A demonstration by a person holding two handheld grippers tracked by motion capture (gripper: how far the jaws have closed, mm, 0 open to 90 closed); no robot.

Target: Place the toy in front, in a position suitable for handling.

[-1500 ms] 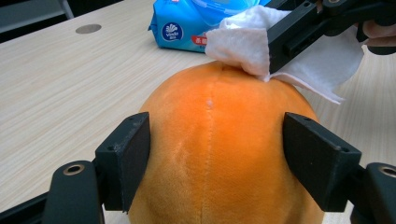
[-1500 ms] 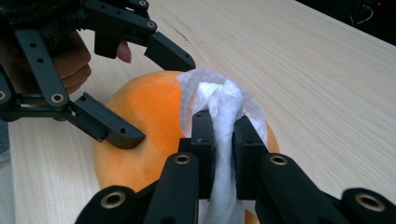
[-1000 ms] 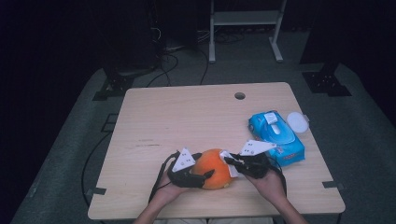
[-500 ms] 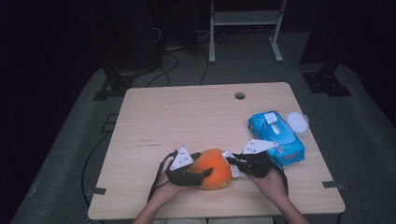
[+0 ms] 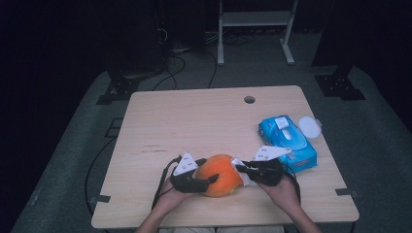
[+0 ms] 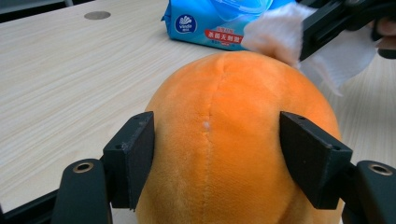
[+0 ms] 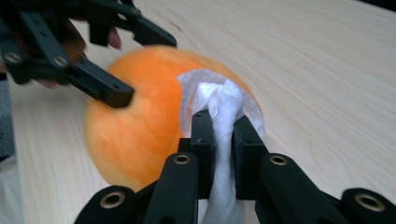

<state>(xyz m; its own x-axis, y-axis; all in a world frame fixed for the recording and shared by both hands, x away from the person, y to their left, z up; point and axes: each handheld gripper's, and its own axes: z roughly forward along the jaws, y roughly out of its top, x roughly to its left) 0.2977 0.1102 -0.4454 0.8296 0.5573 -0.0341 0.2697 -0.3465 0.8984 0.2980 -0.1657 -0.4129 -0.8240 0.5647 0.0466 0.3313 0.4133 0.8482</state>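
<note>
Plush (image 5: 219,174) orange, round, sits on the table (image 5: 194,121) near the person's edge, between the two grippers; seam runs up its middle in the left gripper view (image 6: 224,140)

Left gripper (image 5: 206,183) on the plush's left side, jaws one on each flank of it, pads against the fabric. Jaws have just been closing, with the plush between them. Gripping it at mid width. Same gripper shows in the right gripper view (image 7: 135,65), one jaw on top of the plush, one lower on its side

Right gripper (image 5: 241,168) on the plush's right side, jaws narrow, pinched on a white wipe (image 7: 223,116). Wipe bunched between the pads, its free end pressed flat on the plush's upper right surface. In the left gripper view the wipe (image 6: 280,35) lies on the far top of the plush, right gripper (image 6: 310,42) clamped on it

Wipe pack (image 5: 287,141) blue, flat on the table just right of the plush and beyond it, behind the right gripper. White round lid (image 5: 309,127) beside the pack's far right corner, touching or nearly, can't tell

Table hole (image 5: 249,99) well beyond the plush, near the far edge
</note>
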